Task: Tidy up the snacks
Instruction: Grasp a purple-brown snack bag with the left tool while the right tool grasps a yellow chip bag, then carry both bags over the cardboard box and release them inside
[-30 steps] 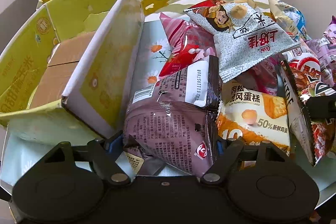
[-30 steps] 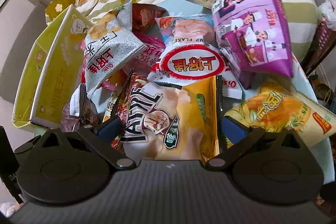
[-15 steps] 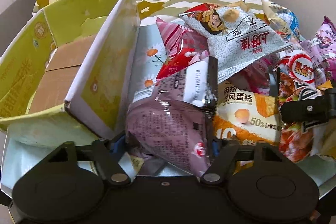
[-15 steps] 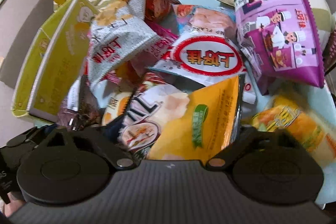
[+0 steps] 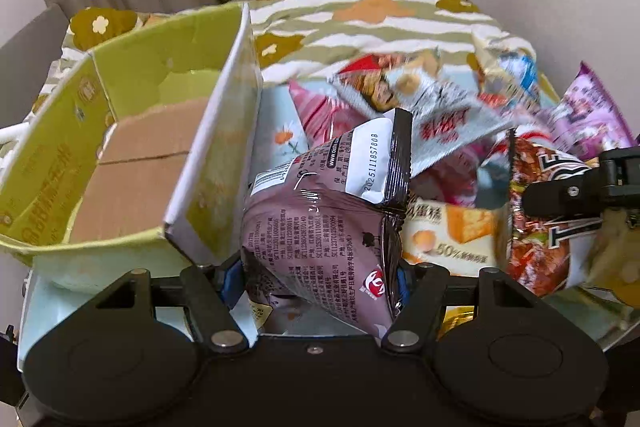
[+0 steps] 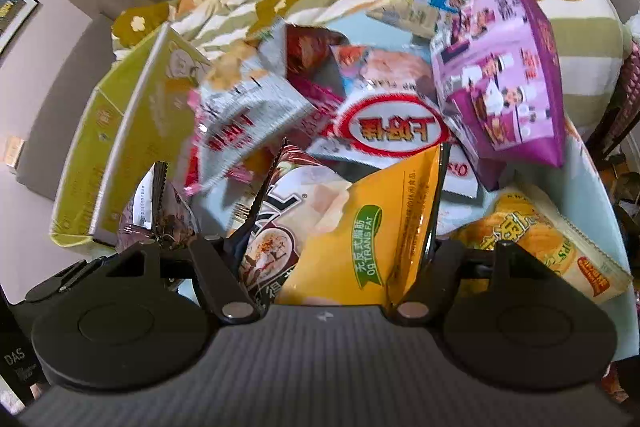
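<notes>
Left gripper: fingers clamped on a mauve foil snack bag with small black print, held just beside the near corner of the yellow-green cardboard box. The blue pads are mostly hidden behind the bag. The box interior shows brown flaps only; its near-left wall is cut off by the frame edge.

Right gripper: fingers pinching a yellow and brown crisp bag with green oval label; the bag's bottom is hidden behind the gripper body.

Beyond lies a pile of packets on a pale blue floral cloth:
- a grey-white packet with red characters, motion-blurred
- a white packet with a red ring logo
- a purple cartoon-print bag, tilted upright

Furthest is the green-striped flowered bedspread.
</notes>
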A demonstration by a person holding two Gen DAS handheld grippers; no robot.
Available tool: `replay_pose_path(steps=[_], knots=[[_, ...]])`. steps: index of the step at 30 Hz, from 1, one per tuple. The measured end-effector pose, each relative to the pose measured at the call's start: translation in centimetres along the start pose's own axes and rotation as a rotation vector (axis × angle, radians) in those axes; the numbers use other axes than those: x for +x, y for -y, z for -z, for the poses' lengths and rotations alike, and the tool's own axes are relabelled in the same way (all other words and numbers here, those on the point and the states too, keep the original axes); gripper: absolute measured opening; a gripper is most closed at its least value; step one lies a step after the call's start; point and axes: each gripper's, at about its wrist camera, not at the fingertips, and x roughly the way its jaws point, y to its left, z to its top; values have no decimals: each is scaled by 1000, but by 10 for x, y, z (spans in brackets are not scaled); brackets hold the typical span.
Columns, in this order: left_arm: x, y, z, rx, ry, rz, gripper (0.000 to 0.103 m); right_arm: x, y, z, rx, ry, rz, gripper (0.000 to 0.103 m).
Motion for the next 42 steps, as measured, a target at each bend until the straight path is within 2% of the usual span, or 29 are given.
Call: replay_pose_path(steps=[5,11,21,26,33,40,42], knots=[[-31,0,-13,-4,80,-9,71,-19,-14,-8,-29,35,-36,85],[-63,-15,-36,-27,186,-71,71,-36,-44,-33,-108,79,-81,85],[-78,-94,-79,-58,294,-166,72,-41,-132,-72,-258,140,-144,85],[-57,-147,-102,-23,299,-171,73,-21,-187,-87,-280,174,-140,85],[-4,-205,-125,38,247,-133,75,38,-247,-106,-217,174,-81,85],[59,-230,-137,114,176,-70,76,87,-286,-111,-171,189,24,85],[73,-233,-140,122,150,-46,81,96,-292,-111,-158,189,57,85]])
